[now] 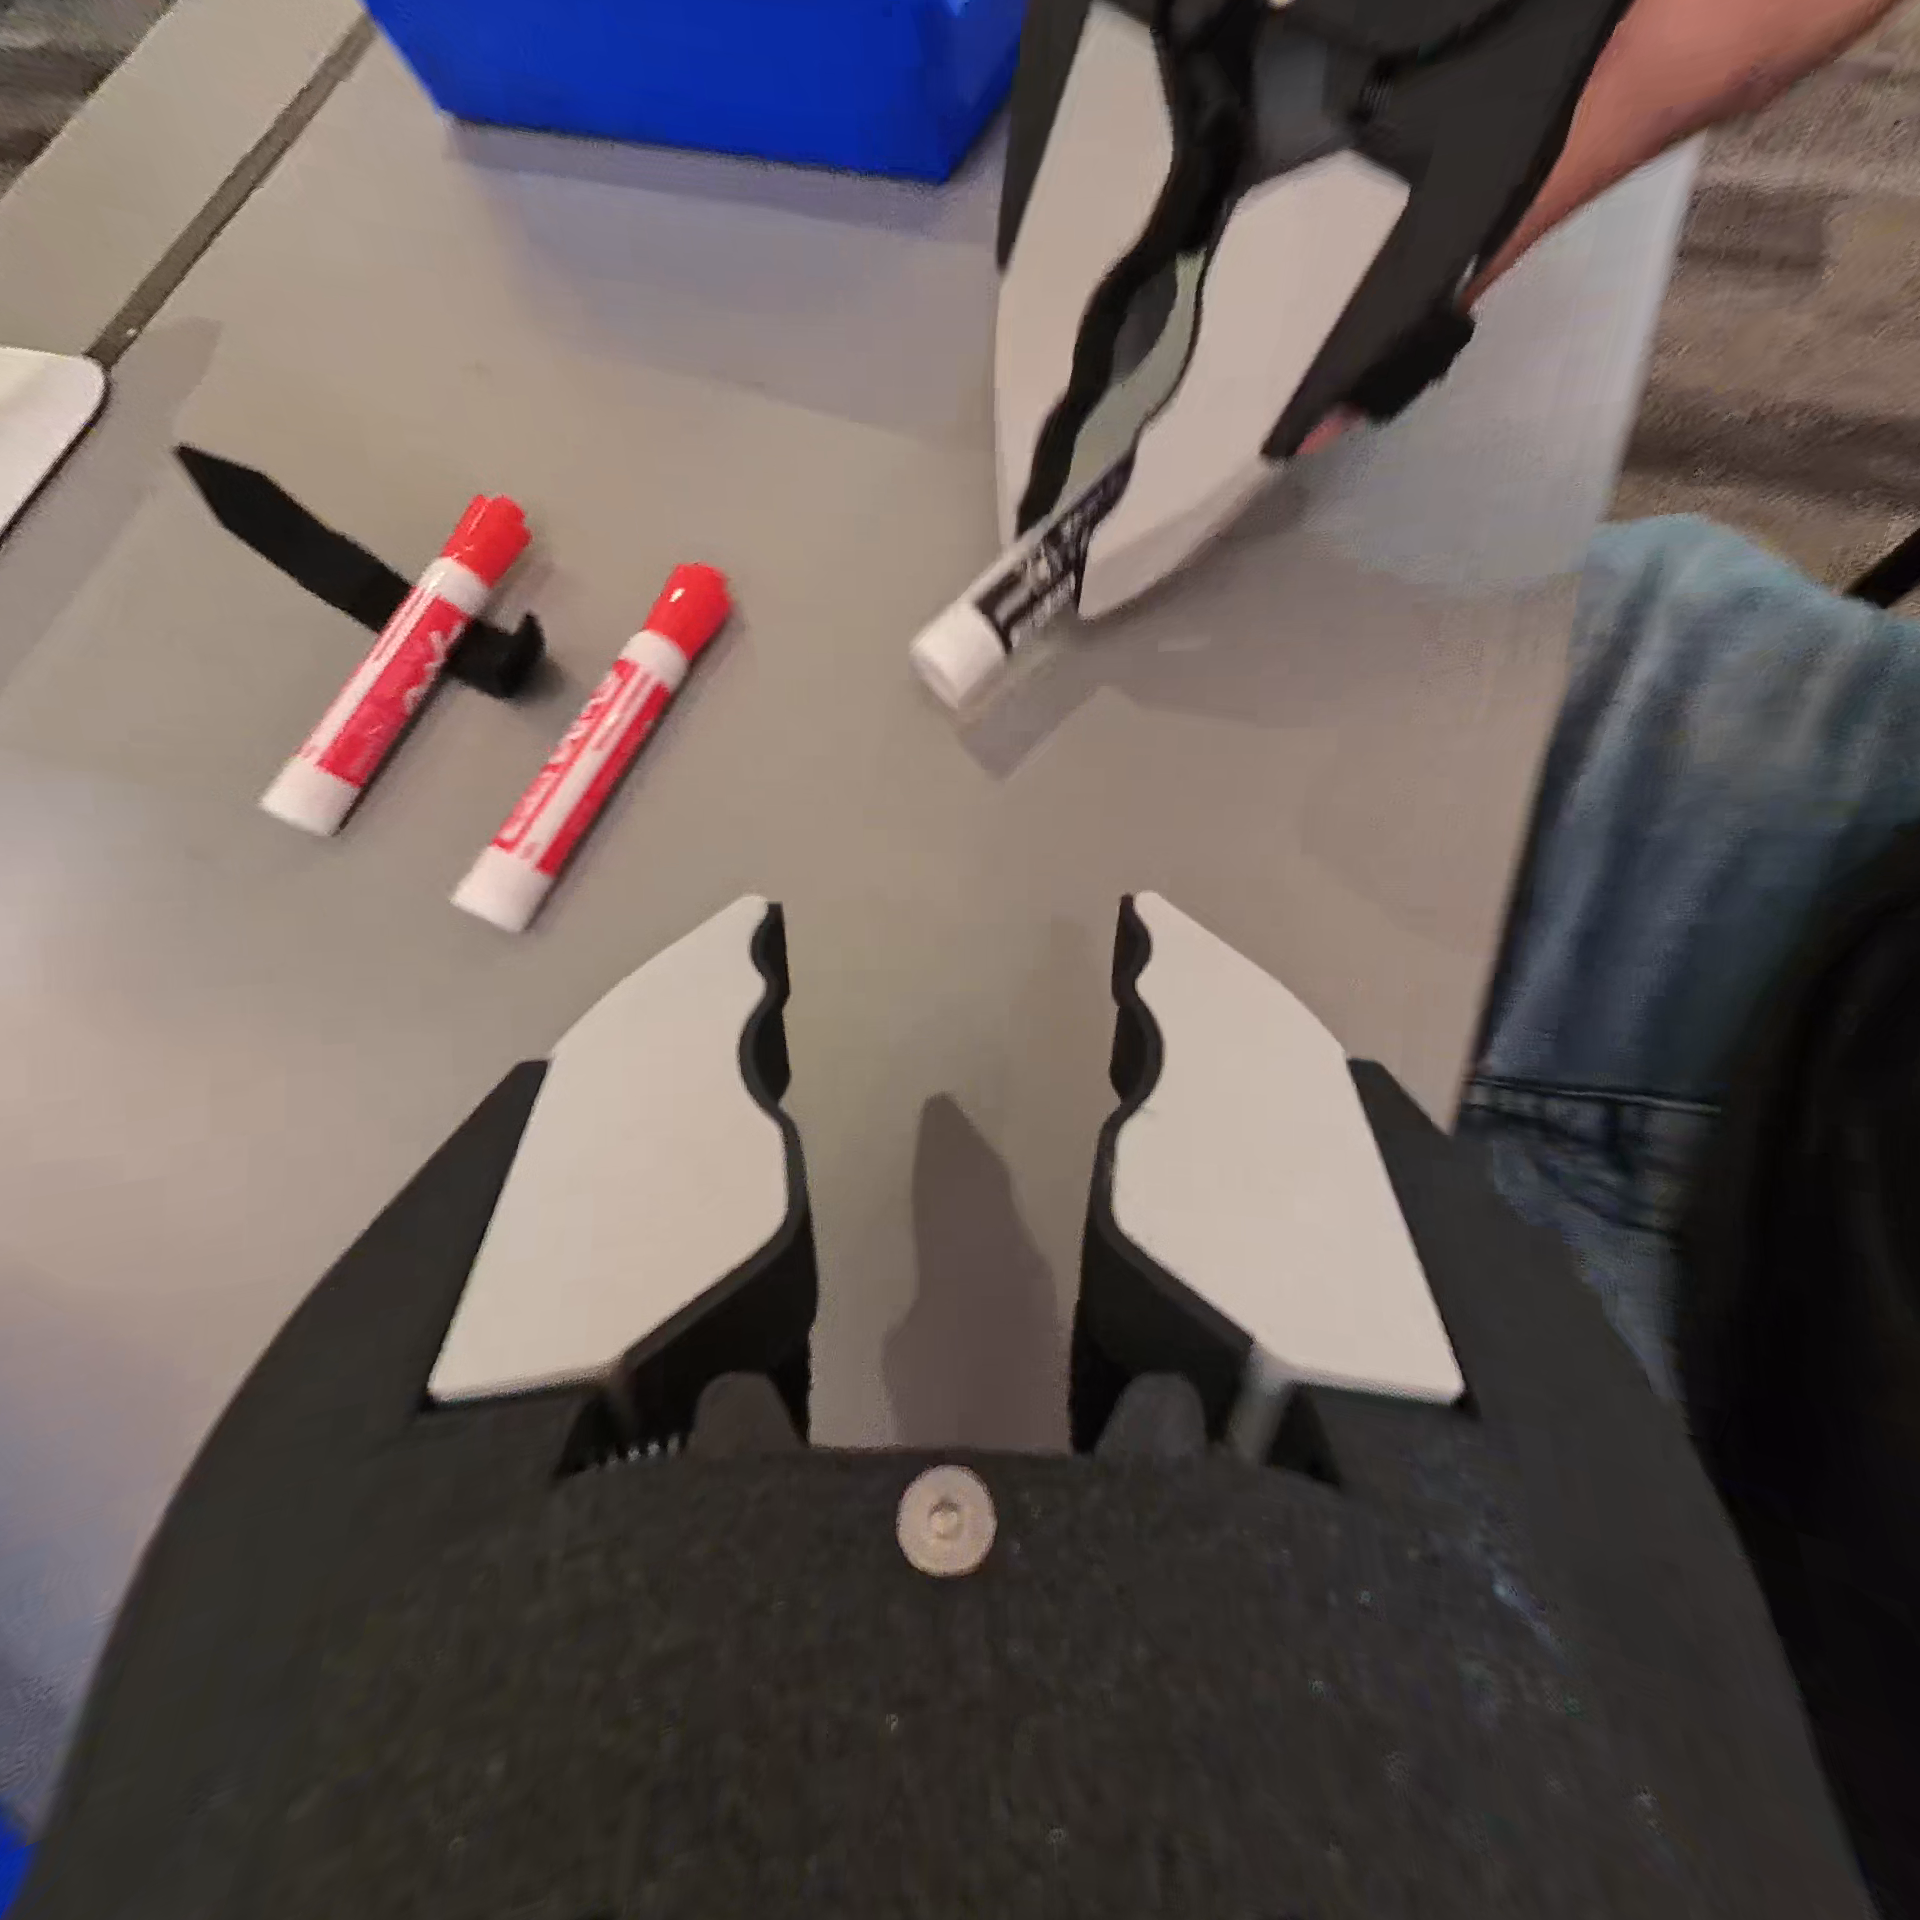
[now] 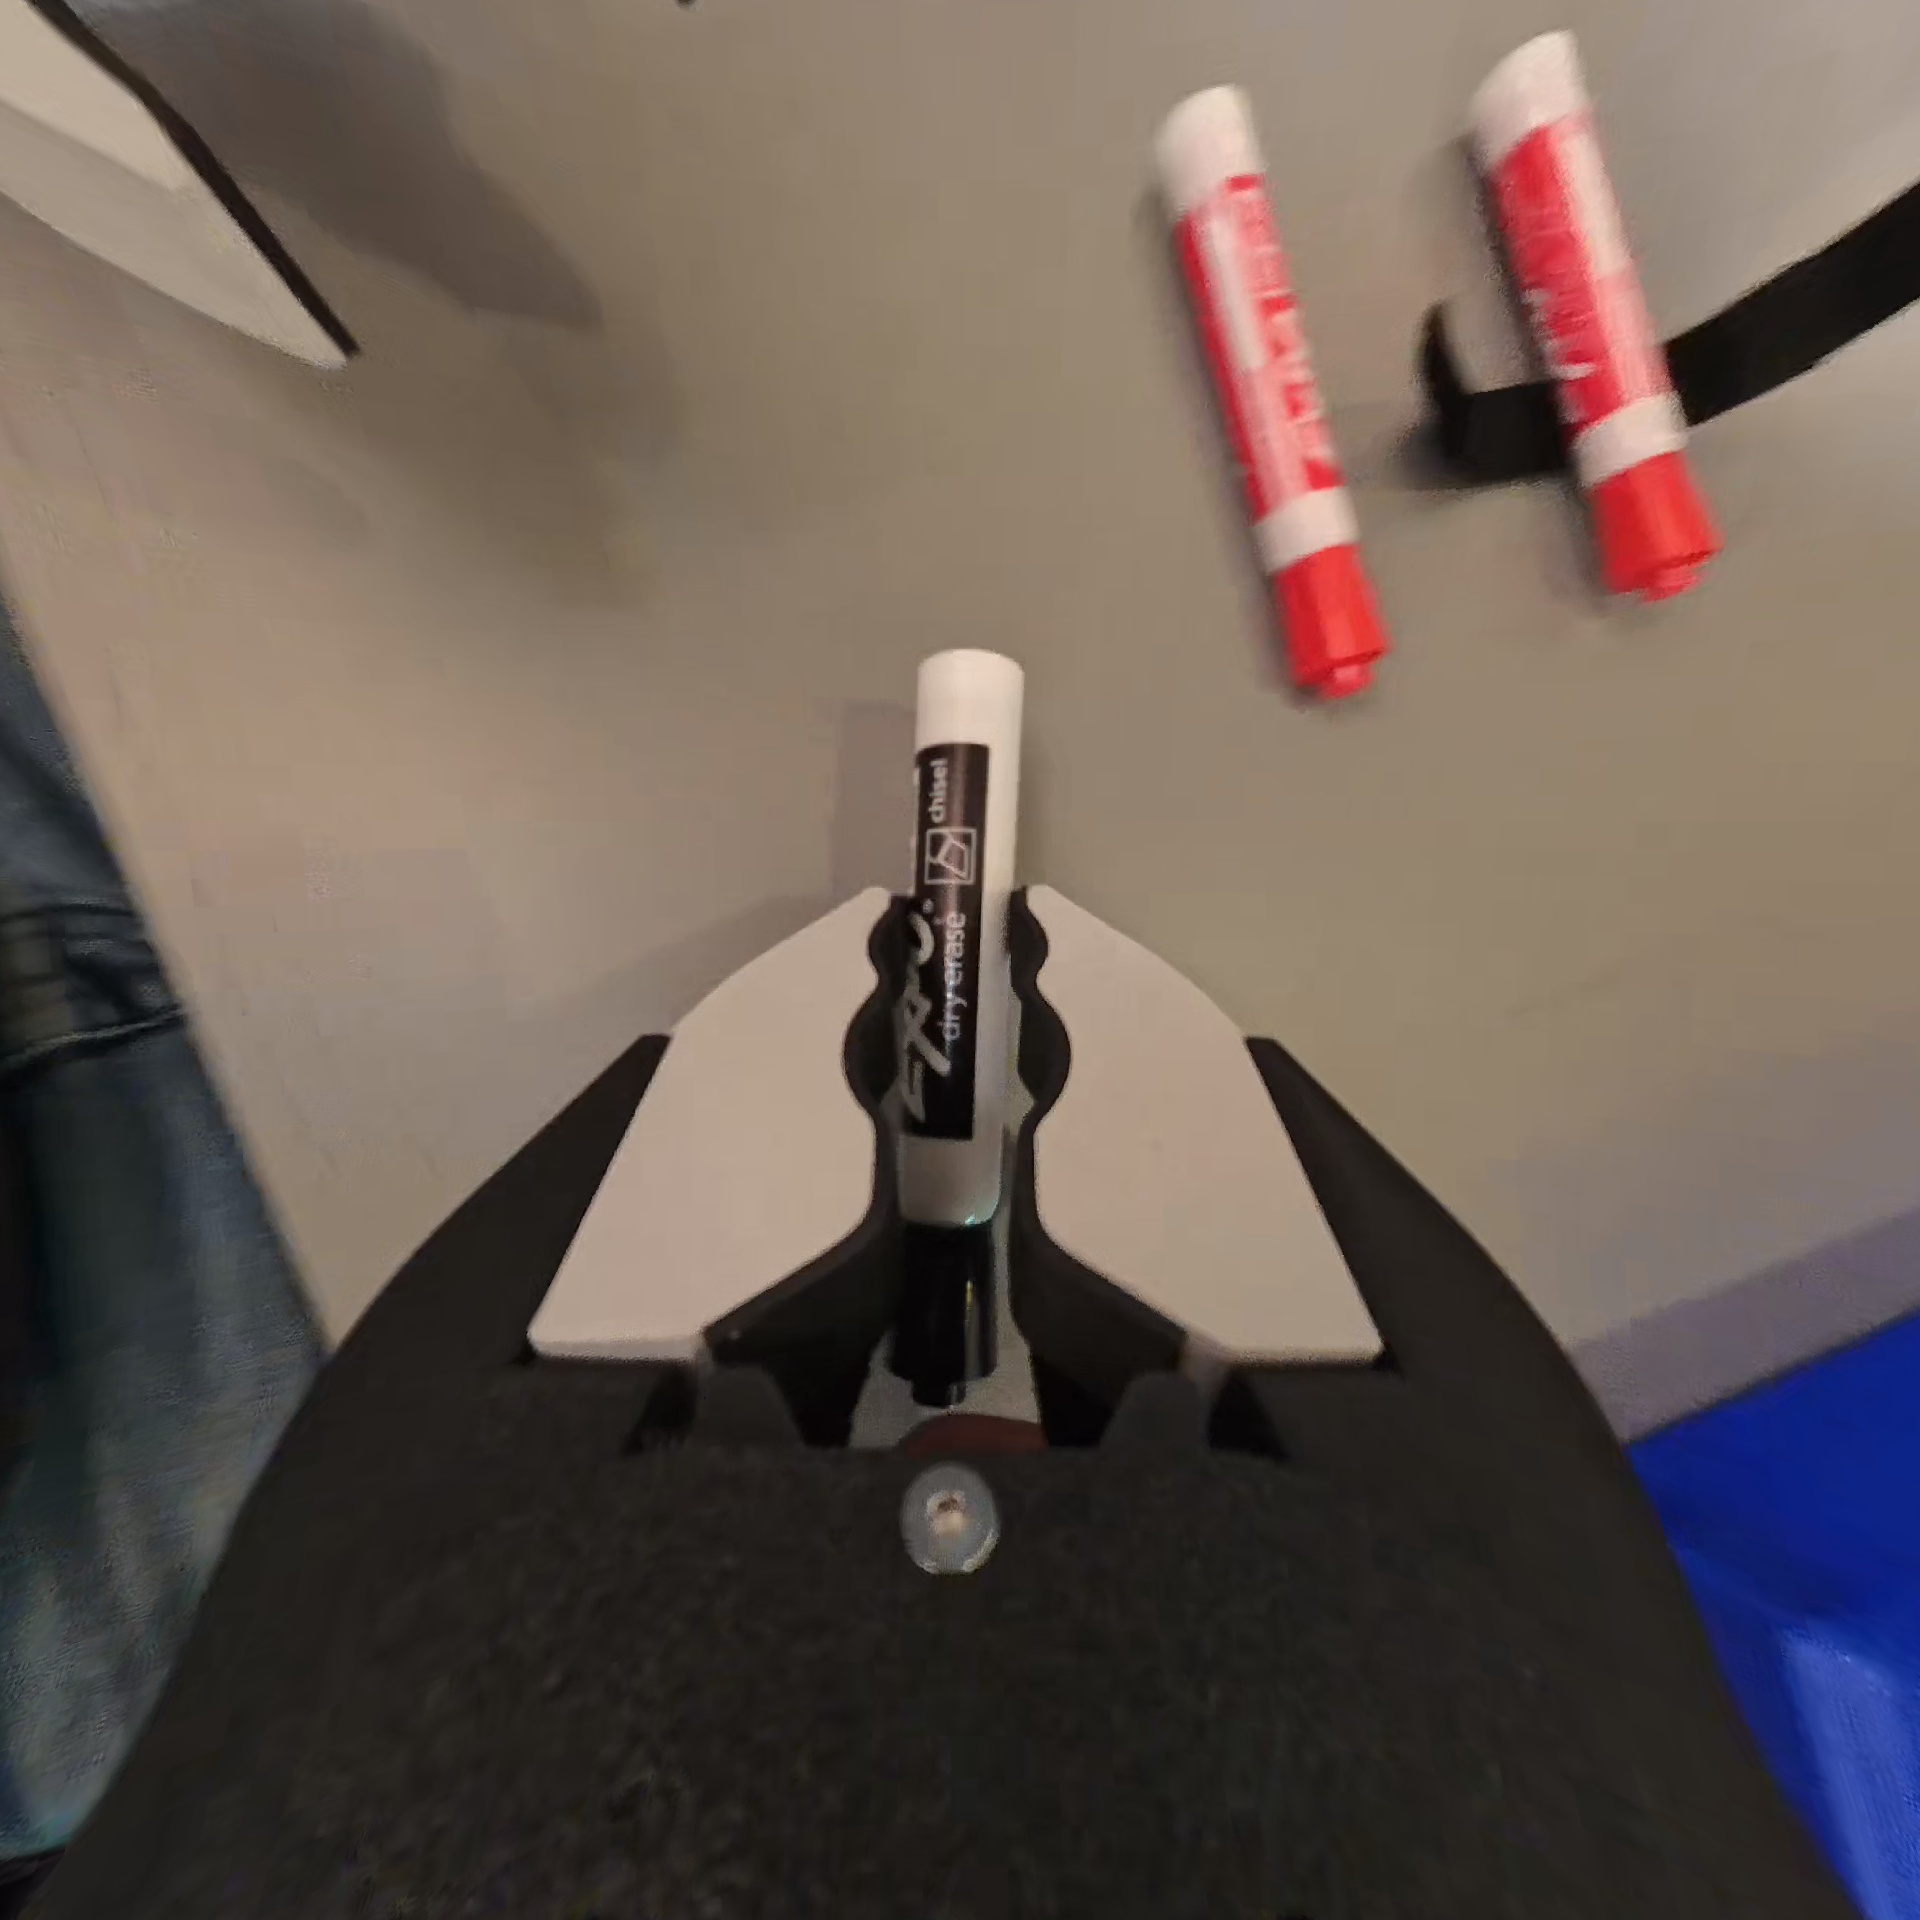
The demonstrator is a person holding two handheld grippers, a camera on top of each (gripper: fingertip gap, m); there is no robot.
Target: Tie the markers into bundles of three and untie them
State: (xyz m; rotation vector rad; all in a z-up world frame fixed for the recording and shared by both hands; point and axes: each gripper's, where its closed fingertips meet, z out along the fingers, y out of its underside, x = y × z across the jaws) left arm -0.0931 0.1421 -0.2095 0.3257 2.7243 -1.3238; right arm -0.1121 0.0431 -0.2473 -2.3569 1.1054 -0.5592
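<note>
We record the right hand-held gripper (image 2: 948,904) pinching 1 black marker (image 2: 961,831) lengthwise between its jaws. The marker's white end projects past the fingertips and its black cap sits back toward the gripper's body. In the left wrist view this same right hand-held gripper (image 1: 1049,582) slants down toward the grey bench (image 1: 831,364), with the marker's white end (image 1: 951,649) at or just above the surface; we cannot tell whether it touches.

The left hand-held gripper (image 1: 951,914) is spread, with nothing between its jaws, and only bare bench shows in the gap.

Ahead and to the left of the left hand-held gripper, we note 2 red markers lying on the bench, roughly parallel and a little apart. The nearer red marker (image 1: 592,743) lies clear of the strap. The farther red marker (image 1: 395,665) lies across a black strap (image 1: 281,530), which passes beneath it and curls up just beyond its right side. From the right hand-held gripper, the same 2 red markers lie ahead to the right, caps toward the gripper.

A blue bin (image 1: 707,73) stands at the far side of the bench, beyond the left hand-held gripper. Blue denim (image 1: 1683,831) shows past the bench edge to its right.
</note>
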